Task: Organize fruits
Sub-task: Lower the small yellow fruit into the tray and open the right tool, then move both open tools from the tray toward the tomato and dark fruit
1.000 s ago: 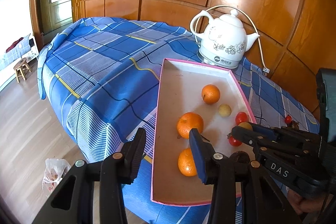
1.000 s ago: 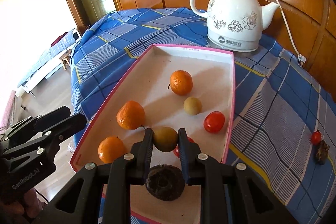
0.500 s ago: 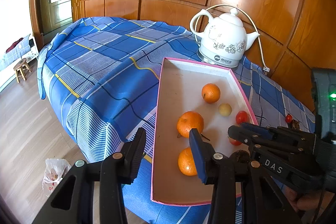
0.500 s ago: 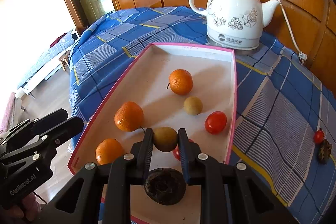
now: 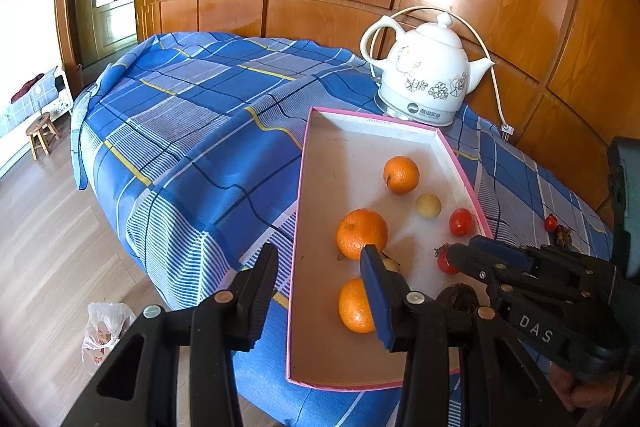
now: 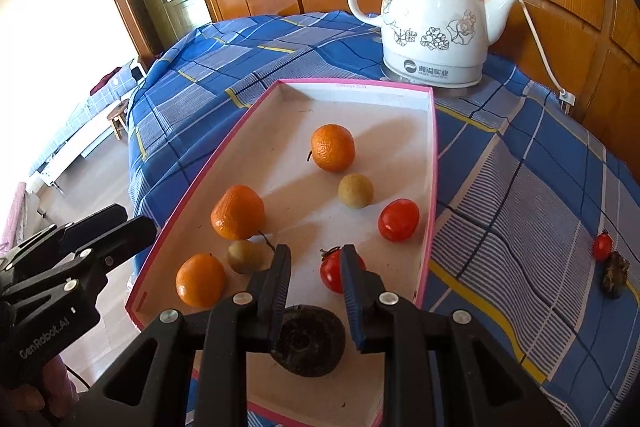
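While the right claw [image 6: 314, 269] hangs released and empty above the near end of the pink-rimmed tray [image 6: 431, 187], the left claw [image 5: 320, 291] is also spread wide with nothing between its fingers, straddling the tray's left rim. Inside the tray lie three oranges [image 6: 333, 147], two small tan round fruits [image 6: 356, 190], two red tomatoes [image 6: 399, 219] and a dark wrinkled fruit [image 6: 310, 341]. One tan fruit [image 6: 245, 256] rests between two oranges. On the blue plaid tablecloth [image 5: 192, 131], well apart from the tray, sit a small tomato [image 6: 602, 246] and a dark shrivelled piece [image 6: 615, 273]. A white floral kettle [image 6: 434, 23] stands behind the tray.
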Demonstrator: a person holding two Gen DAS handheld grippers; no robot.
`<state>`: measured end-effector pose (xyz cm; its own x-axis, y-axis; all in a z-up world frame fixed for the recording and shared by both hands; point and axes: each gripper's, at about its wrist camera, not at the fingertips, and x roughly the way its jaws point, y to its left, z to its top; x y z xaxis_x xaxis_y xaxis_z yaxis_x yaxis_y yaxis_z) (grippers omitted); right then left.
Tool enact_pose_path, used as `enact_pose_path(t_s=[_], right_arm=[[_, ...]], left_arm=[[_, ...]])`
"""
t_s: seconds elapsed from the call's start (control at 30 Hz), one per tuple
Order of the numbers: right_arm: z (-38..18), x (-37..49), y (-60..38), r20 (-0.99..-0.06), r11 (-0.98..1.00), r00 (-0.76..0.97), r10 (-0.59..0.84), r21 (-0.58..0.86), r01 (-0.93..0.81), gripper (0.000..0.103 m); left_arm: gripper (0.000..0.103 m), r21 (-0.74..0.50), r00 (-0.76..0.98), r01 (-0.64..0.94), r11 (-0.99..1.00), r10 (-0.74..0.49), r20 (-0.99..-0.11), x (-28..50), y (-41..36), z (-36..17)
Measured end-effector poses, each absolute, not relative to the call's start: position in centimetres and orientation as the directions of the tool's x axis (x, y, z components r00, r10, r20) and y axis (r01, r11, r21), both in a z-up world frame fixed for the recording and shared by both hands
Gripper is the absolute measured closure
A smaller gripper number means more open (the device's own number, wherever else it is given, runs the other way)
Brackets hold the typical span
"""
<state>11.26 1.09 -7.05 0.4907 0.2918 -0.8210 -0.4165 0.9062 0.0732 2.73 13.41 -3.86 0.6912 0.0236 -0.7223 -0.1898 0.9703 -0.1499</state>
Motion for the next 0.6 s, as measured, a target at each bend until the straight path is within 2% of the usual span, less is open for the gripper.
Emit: enact_pose_path(t_s=[0.6], right_arm=[[-5.1, 8.3, -0.9, -0.783, 0.939, 0.579, 0.230, 0.022, -0.344, 0.077]], left_arm=[[0.060, -0.130, 0.696, -0.150, 0.980, 0.011, -0.718, 2.4, 12.0, -3.5]])
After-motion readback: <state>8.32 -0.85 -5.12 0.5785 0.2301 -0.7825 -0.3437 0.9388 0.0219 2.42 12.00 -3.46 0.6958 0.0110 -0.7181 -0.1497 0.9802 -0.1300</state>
